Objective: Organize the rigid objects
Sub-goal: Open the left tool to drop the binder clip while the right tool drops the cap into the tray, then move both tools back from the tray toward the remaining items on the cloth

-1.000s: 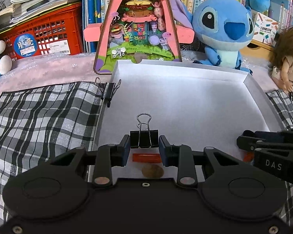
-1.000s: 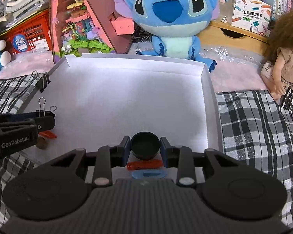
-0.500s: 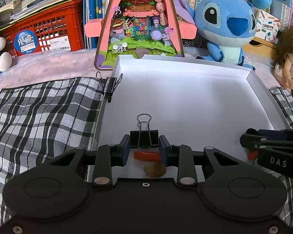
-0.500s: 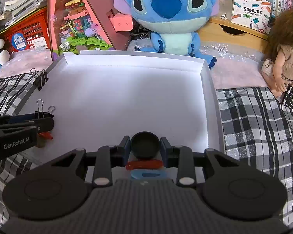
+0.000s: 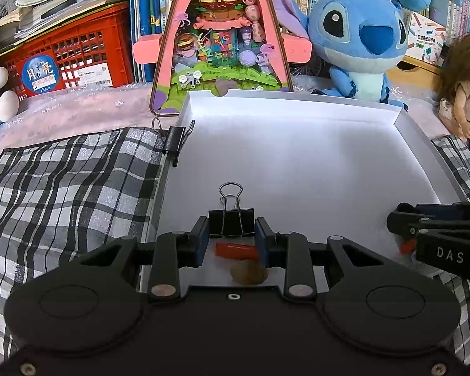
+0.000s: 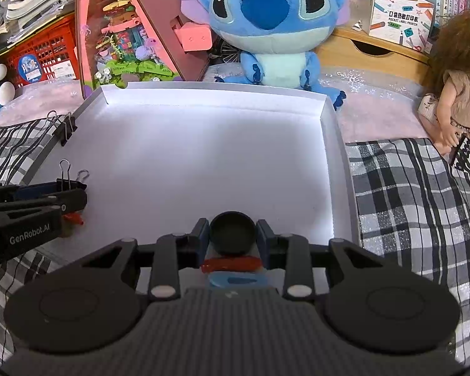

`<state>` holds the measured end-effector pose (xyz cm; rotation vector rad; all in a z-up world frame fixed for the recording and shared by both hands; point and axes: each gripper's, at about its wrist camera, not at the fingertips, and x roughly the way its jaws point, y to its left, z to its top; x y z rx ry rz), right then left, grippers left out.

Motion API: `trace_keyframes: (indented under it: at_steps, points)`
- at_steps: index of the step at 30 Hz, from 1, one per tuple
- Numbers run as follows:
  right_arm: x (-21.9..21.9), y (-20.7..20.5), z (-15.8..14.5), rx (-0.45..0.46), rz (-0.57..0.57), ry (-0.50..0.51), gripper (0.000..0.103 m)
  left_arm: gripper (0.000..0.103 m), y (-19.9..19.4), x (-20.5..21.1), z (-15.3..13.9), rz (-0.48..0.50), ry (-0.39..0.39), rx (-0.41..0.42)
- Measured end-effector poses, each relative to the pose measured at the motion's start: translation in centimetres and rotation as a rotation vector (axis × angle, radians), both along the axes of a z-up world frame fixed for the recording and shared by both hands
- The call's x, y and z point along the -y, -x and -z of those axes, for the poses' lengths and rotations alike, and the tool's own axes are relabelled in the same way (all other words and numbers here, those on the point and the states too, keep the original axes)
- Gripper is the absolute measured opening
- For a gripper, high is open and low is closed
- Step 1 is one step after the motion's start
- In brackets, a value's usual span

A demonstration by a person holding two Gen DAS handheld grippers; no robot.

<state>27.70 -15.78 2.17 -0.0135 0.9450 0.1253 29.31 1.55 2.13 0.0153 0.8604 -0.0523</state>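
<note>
Both grippers stand over the near end of the white box (image 6: 341, 169), which serves as the landmark here and rests on a checked cloth (image 5: 72, 188). The left gripper (image 5: 232, 235) is closed on a black binder clip (image 5: 231, 223) just inside the box's near left corner, its pads pressing the clip's sides; a red piece (image 5: 235, 250) and a brown disc (image 5: 248, 273) lie on the box floor directly beneath. The right gripper (image 6: 232, 238) sits inside the box's near right part with a black round cap (image 6: 232, 233) between its pads; its jaws have just been opening, and slim gaps show on both sides of the cap, so the cap appears released. A red piece (image 6: 232, 263) and a blue piece (image 6: 236, 280) lie under it. A second binder clip (image 5: 174, 139) is clamped on the box's left wall. Judgement: the step in hand is depositing items into the box, the cap being set down and the clip not yet let go. The next move calls for withdrawing the right gripper cleanly without dragging the cap, and for parting the left gripper to drop the clip
</note>
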Motion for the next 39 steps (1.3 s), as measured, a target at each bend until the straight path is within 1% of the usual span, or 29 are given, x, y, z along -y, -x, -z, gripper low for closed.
trace_keyframes:
  at_steps: [1, 2, 5, 9, 14, 16, 21, 23, 25, 27, 29, 33, 39]
  points:
    - [0.0, 0.0, 0.0, 0.003, 0.001, -0.002, 0.051, 0.032, 0.1, 0.0, -0.1, 0.004, -0.002, 0.003]
    - [0.1, 0.1, -0.1, 0.007, 0.0, -0.007, 0.053, 0.037, 0.2, 0.0, -0.2, 0.007, -0.007, 0.007]
    - [0.3, 0.4, -0.3, 0.022, -0.005, -0.017, 0.055, 0.038, 0.6, 0.0, -0.6, 0.011, -0.024, 0.026]
    - [0.6, 0.8, -0.7, 0.042, -0.005, -0.017, 0.06, 0.042, 1.1, -0.2, -1.3, 0.013, -0.012, 0.041]
    - [0.9, 1.4, -1.5, 0.067, -0.002, -0.022, 0.066, 0.052, 2.2, -0.3, -2.3, 0.02, -0.028, 0.08]
    - [1.0, 1.8, -1.7, 0.076, -0.003, -0.026, 0.068, 0.054, 2.8, -0.4, -2.7, 0.025, -0.022, 0.088]
    - [0.9, 3.5, -2.5, 0.131, -0.029, 0.009, 0.078, 0.061, 4.5, -0.8, -3.4, 0.038, -0.008, 0.11]
    - [1.0, 4.3, -2.7, 0.148, -0.042, 0.016, 0.079, 0.066, 5.3, -0.9, -3.7, 0.047, -0.008, 0.122]
    - [1.1, 5.0, -3.0, 0.158, -0.052, 0.014, 0.08, 0.068, 6.2, -1.0, -3.9, 0.05, -0.003, 0.134]
    - [1.2, 5.6, -3.3, 0.169, -0.056, 0.008, 0.082, 0.07, 6.9, -1.2, -4.2, 0.053, 0.008, 0.144]
    - [1.3, 6.2, -3.6, 0.185, -0.063, 0.004, 0.084, 0.075, 7.7, -1.4, -4.5, 0.059, 0.024, 0.155]
    - [1.1, 7.6, -4.2, 0.215, -0.084, 0.004, 0.087, 0.077, 9.4, -1.4, -5.0, 0.077, 0.03, 0.174]
    - [0.3, 9.8, -4.7, 0.263, -0.127, 0.034, 0.088, 0.079, 11.5, -1.3, -5.2, 0.101, 0.049, 0.182]
